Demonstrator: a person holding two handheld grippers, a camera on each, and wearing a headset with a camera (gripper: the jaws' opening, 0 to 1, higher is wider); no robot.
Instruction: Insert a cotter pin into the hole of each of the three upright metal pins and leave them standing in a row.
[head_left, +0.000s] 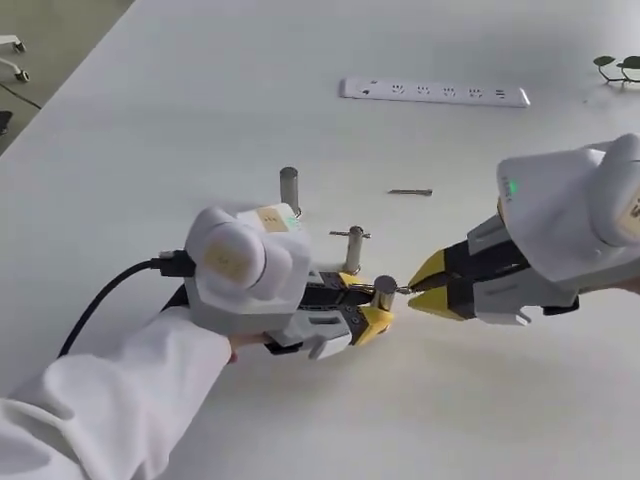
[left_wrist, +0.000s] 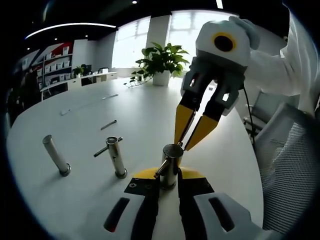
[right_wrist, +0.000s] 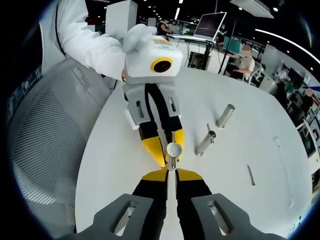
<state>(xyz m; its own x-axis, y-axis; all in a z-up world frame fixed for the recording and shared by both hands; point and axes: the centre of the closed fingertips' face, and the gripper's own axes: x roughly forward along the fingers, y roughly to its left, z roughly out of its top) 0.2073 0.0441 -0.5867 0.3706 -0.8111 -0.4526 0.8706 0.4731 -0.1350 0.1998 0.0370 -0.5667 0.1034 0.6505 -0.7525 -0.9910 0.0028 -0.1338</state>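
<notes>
The left gripper (head_left: 366, 302) is clamped on the near pin (head_left: 385, 290), just beside the fitted pin (head_left: 353, 245); the right gripper (head_left: 415, 288) pinches 1 cotter pin (left_wrist: 161, 170) at its hole; keep it level, push straight through, hold the near pin upright; 1 bare pin (head_left: 289, 188) stands beyond the fitted pin.

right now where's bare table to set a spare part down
Bare table lies between the power strip and the far pin, and on the person's side of the right gripper. Crowded: the left gripper clamps the near pin, the right holds a cotter pin to it, middle pin just behind.
</notes>
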